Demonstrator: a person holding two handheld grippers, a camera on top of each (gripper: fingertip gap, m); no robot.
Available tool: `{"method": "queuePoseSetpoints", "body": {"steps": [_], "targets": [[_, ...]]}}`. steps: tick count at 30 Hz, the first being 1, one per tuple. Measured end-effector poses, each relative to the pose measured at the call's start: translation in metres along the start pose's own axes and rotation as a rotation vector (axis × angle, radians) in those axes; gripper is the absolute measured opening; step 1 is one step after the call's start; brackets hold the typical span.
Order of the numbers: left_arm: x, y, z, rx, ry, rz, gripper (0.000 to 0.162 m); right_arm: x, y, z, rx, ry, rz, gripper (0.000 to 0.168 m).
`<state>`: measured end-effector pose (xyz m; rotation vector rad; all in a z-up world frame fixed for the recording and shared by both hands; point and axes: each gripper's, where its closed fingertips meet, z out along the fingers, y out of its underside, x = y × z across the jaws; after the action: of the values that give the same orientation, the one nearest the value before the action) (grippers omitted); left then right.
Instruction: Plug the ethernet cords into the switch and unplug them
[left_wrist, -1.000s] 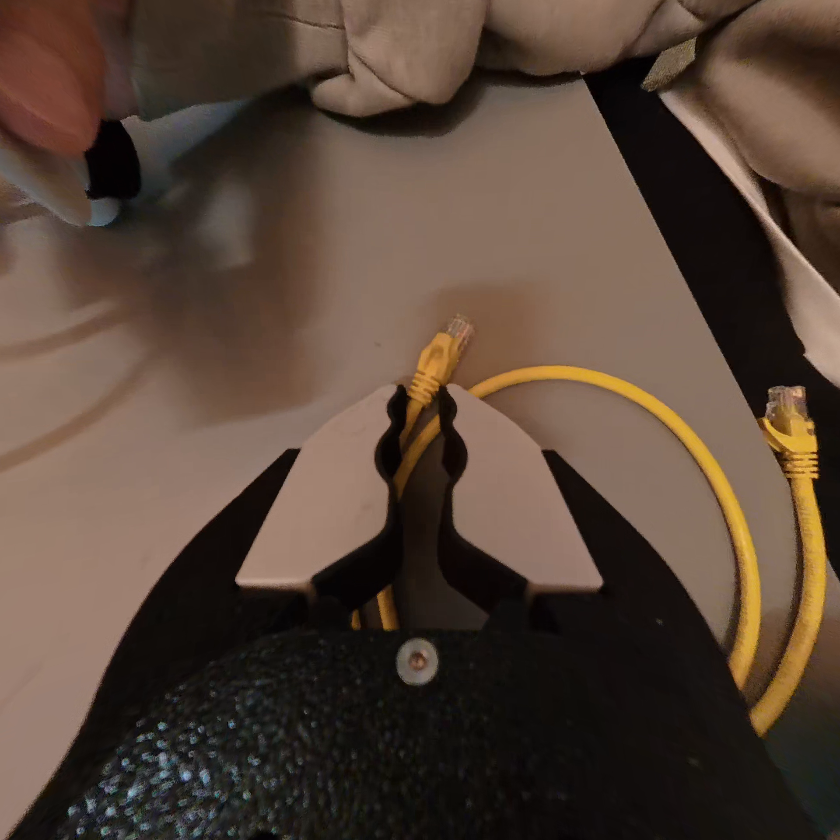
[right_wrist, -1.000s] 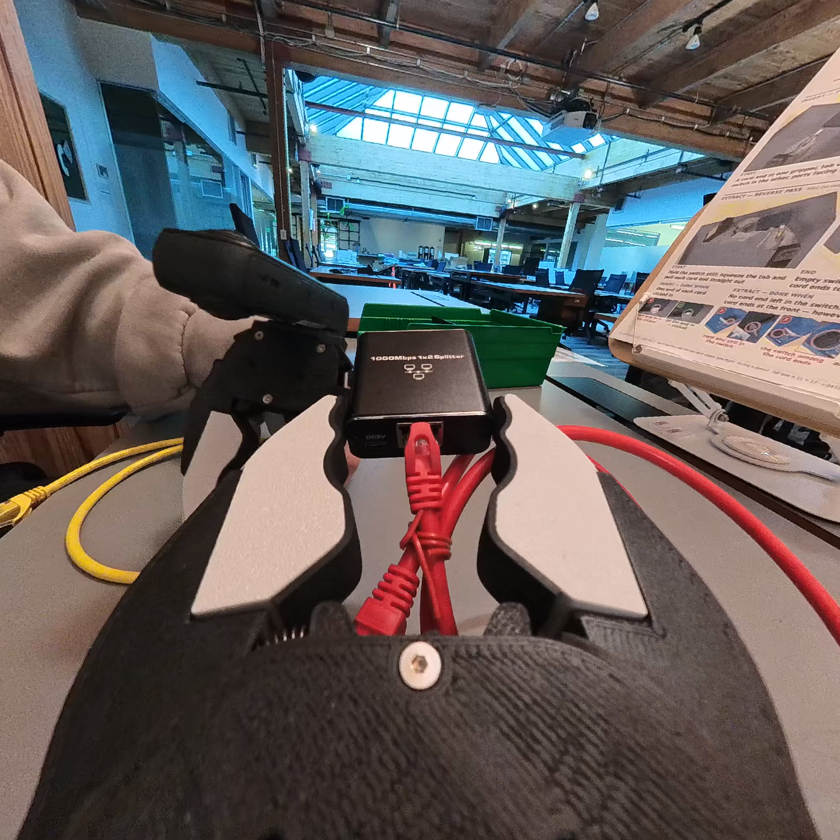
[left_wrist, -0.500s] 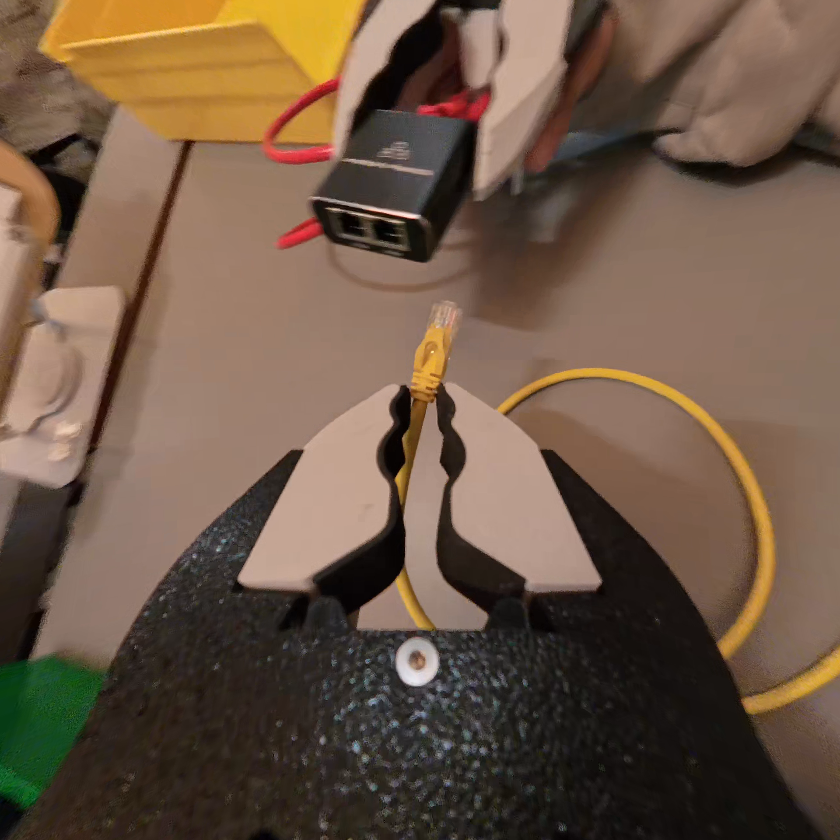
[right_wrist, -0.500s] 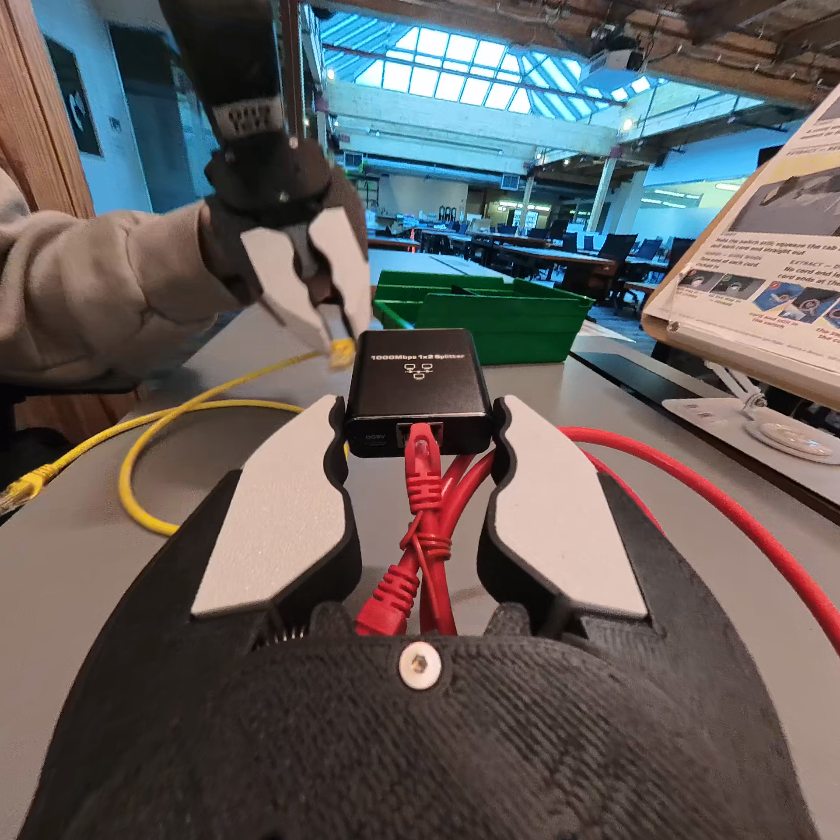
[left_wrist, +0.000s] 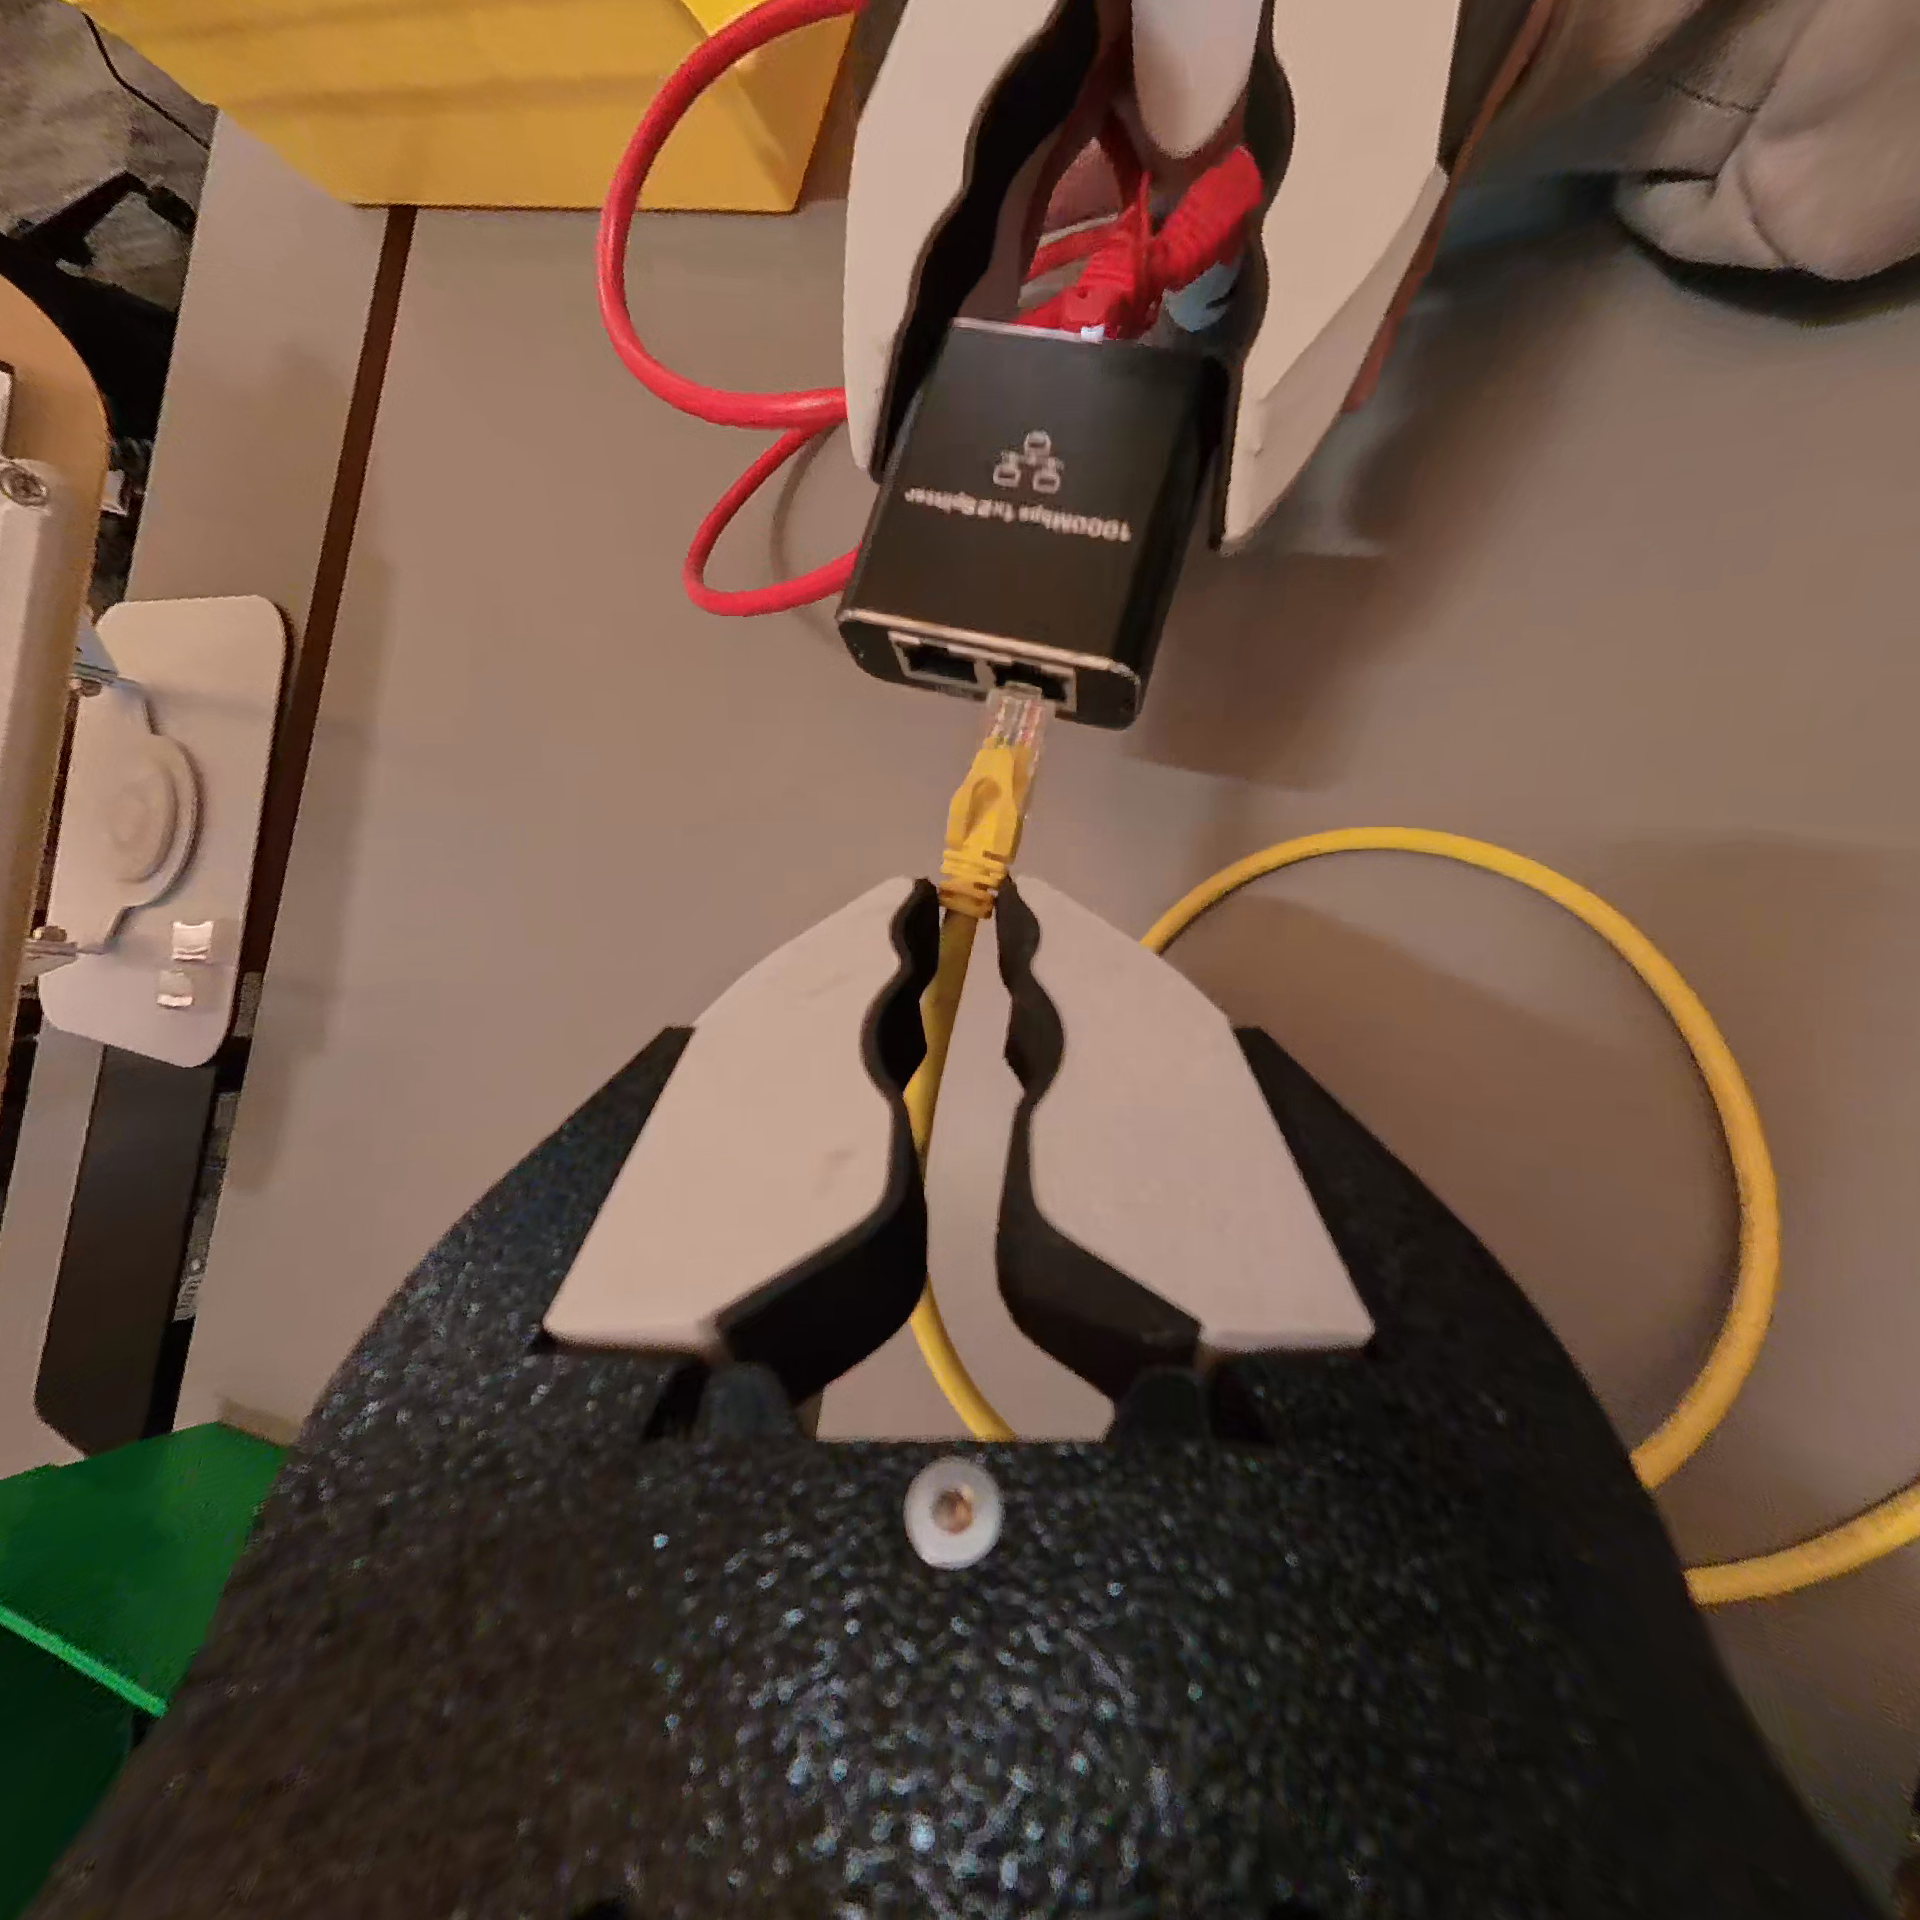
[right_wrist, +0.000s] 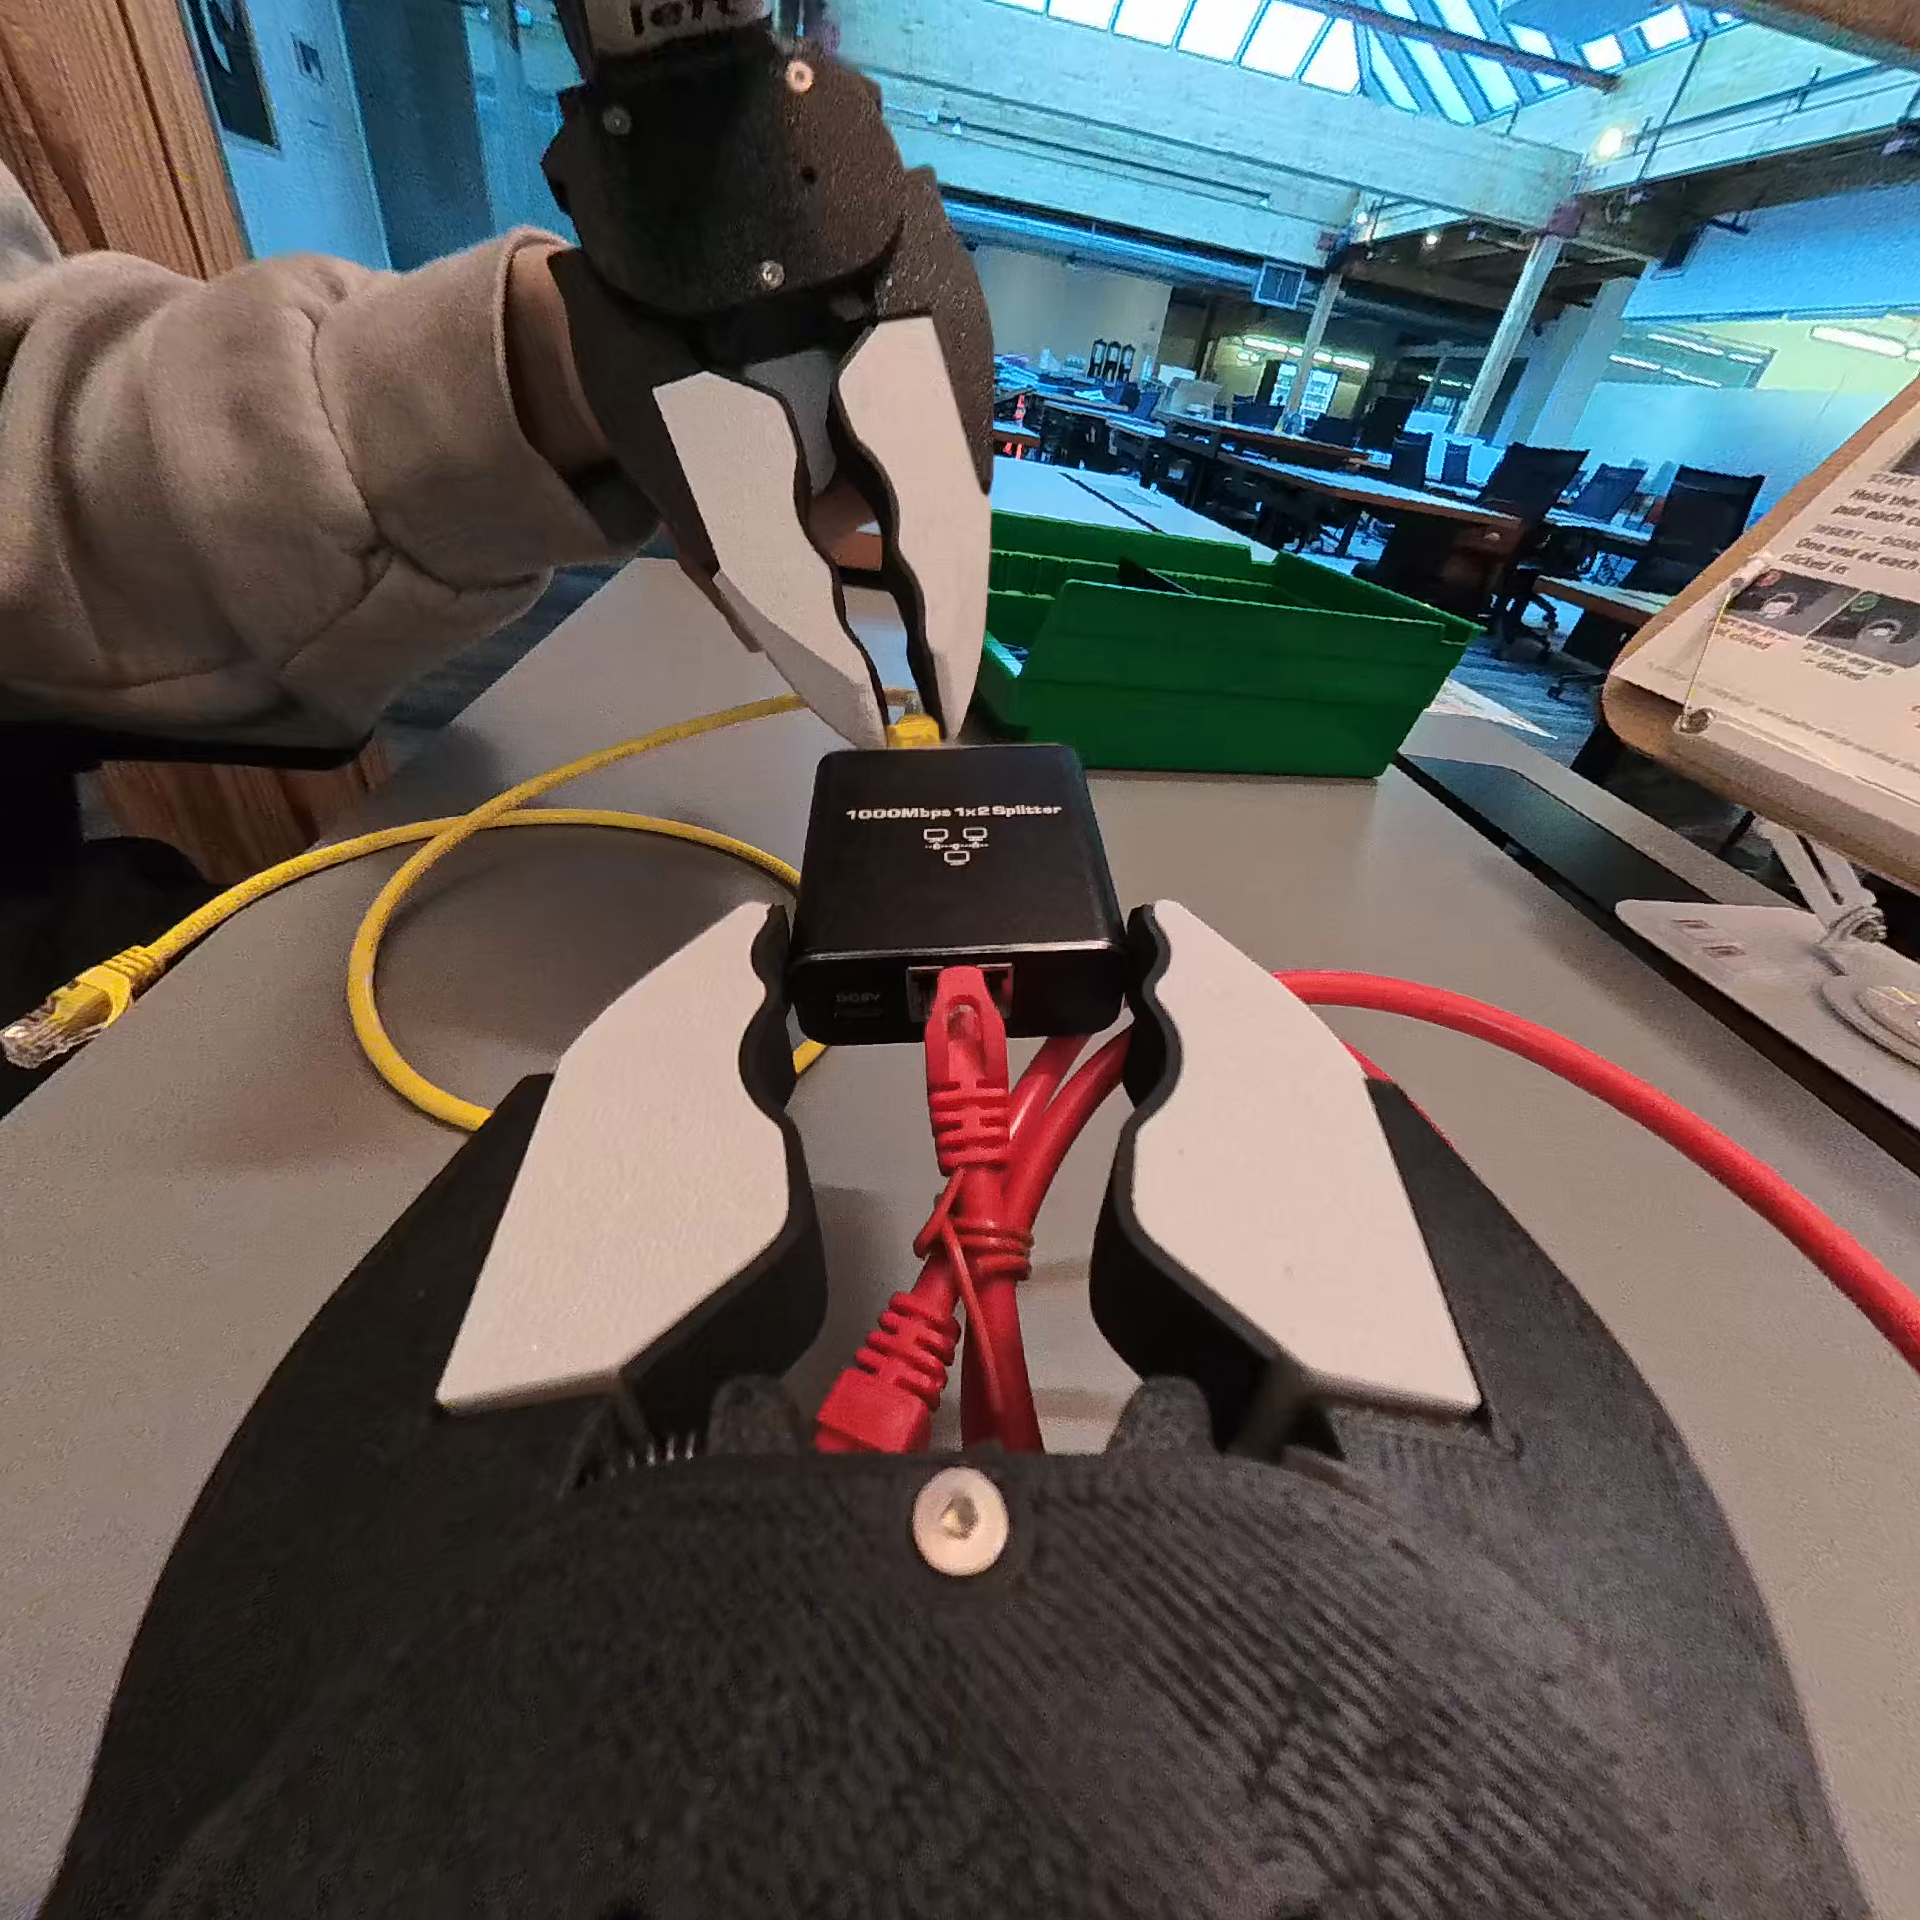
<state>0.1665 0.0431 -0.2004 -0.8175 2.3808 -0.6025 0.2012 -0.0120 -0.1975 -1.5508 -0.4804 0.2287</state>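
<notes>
My right gripper (right_wrist: 951, 940) is shut on the black switch (right_wrist: 954, 862) and holds it just above the grey table (right_wrist: 260, 1195). A red cord (right_wrist: 966, 1081) is plugged into the switch's near port. My left gripper (left_wrist: 966, 894) is shut on the yellow cord (left_wrist: 982, 810) just behind its plug. The clear plug tip touches the mouth of the right one of two front ports on the switch (left_wrist: 1023, 520). The left port is empty. The left gripper (right_wrist: 914, 717) also shows beyond the switch in the right wrist view. The yellow cord (right_wrist: 499, 831) loops on the table, its other plug (right_wrist: 73, 1013) lying at the left edge.
A green bin (right_wrist: 1226, 665) stands behind the switch. A yellow bin (left_wrist: 468, 94) lies beyond it in the left wrist view. A board with instruction sheets (right_wrist: 1787, 644) on a white stand (left_wrist: 156, 810) is at the table's side. A person's grey sleeve (right_wrist: 260, 468) reaches in.
My left gripper has swung round with the yellow plug and moved up to the switch, from well short of it to touching the right port. My right gripper still holds the switch.
</notes>
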Motion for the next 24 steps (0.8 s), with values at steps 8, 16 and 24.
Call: {"method": "queuePoseSetpoints", "body": {"steps": [8,16,24], "targets": [[0.003,0.006,0.005,-0.058,0.021,0.013,0.011,-0.001,0.003,0.002,-0.021,0.003,-0.019,0.063],[0.005,0.010,0.004,-0.085,0.026,0.011,0.010,-0.005,0.006,0.005,-0.053,-0.021,-0.035,0.063],[0.007,0.003,0.000,-0.022,0.086,-0.022,0.010,-0.005,0.005,0.004,-0.046,-0.019,-0.030,0.063]]}}
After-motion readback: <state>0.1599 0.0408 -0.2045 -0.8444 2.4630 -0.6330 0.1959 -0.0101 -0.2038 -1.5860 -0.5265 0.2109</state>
